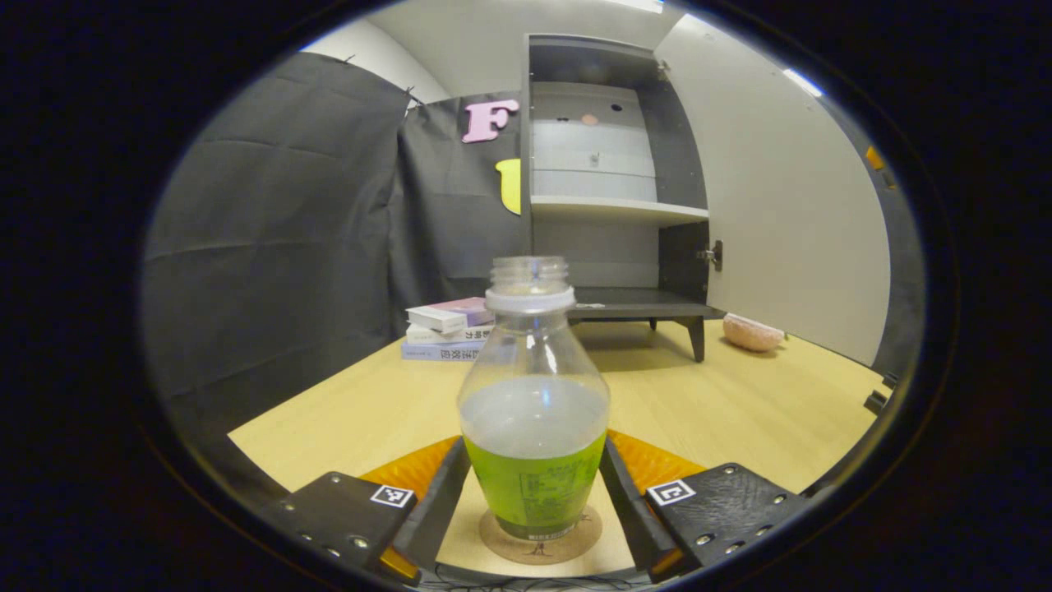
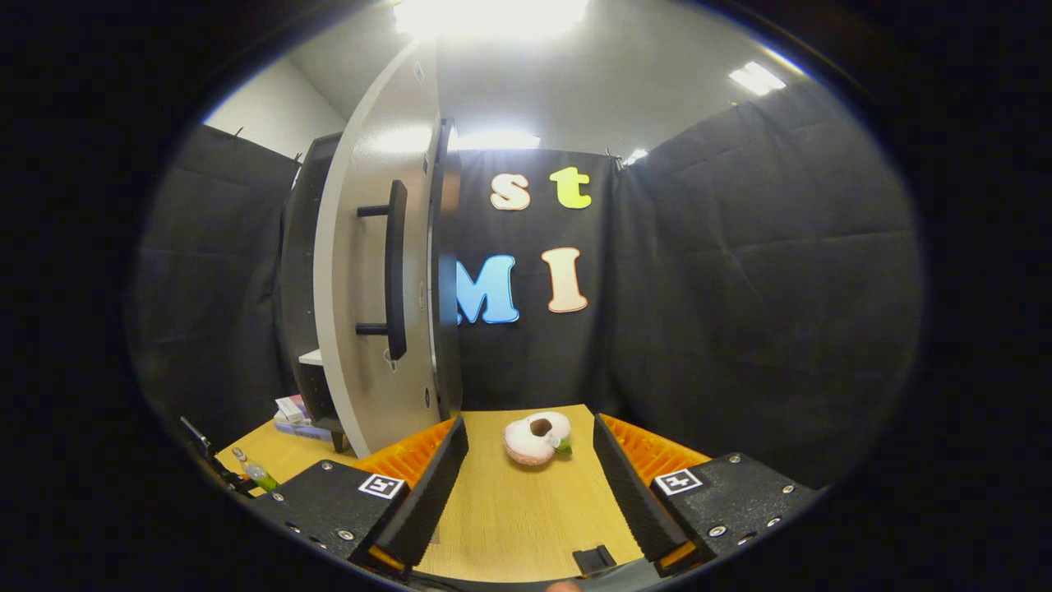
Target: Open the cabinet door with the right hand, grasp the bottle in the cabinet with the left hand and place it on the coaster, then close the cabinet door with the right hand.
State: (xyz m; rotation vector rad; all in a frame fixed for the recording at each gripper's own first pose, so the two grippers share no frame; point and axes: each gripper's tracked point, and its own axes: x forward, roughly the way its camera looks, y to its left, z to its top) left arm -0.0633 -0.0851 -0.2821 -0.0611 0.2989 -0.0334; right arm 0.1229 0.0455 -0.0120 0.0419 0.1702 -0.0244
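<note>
Standing on the coaster (image 1: 540,536), the bottle (image 1: 532,411) sits between the left gripper's (image 1: 534,501) jaws, which flank it; whether they pinch it is unclear. Beyond the coaster, the cabinet door (image 2: 370,312) hangs open; the right gripper (image 2: 530,485), jaws spread and empty, must next reach its handle (image 2: 396,270) to close it.

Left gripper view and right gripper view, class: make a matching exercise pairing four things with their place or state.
Things:
1. clear plastic bottle of green liquid
2. white cabinet door
3. stack of books
4. pink doughnut-shaped toy

States:
A. swung open
B. left of the cabinet
C. standing on the round cork coaster
D. lying ahead of the right tongs

Pairs: 1-C, 2-A, 3-B, 4-D
</note>
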